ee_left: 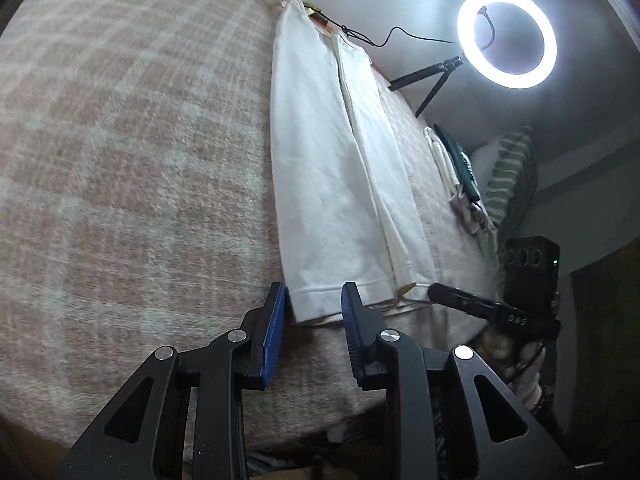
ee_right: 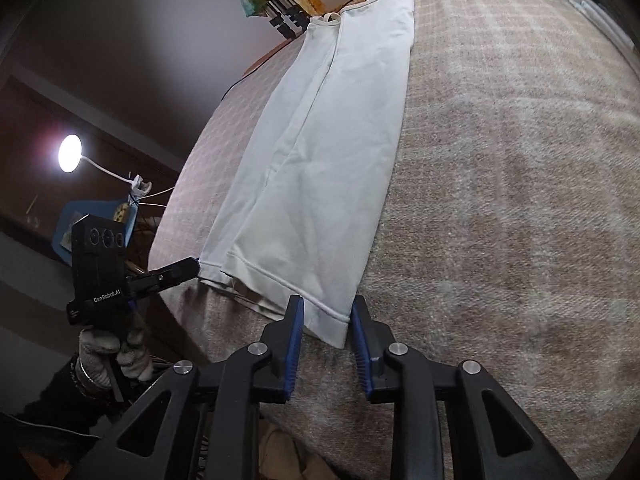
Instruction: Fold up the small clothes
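Observation:
A long white garment (ee_left: 328,168) lies flat on the checked blanket (ee_left: 132,152), folded lengthwise into a narrow strip with its hem toward me. My left gripper (ee_left: 314,300) is open, its blue pads either side of the hem's left corner. In the right wrist view the same garment (ee_right: 320,160) lies ahead, and my right gripper (ee_right: 326,314) is open with its pads astride the hem's right corner. The left gripper (ee_right: 192,268) shows there at the hem's far corner; the right gripper (ee_left: 436,292) shows in the left wrist view at the opposite corner.
A lit ring light (ee_left: 507,37) on a small tripod stands at the far bed edge. A stack of folded clothes (ee_left: 460,172) and a striped pillow (ee_left: 508,172) lie to the right. A desk lamp (ee_right: 70,153) glows off the bed's left side.

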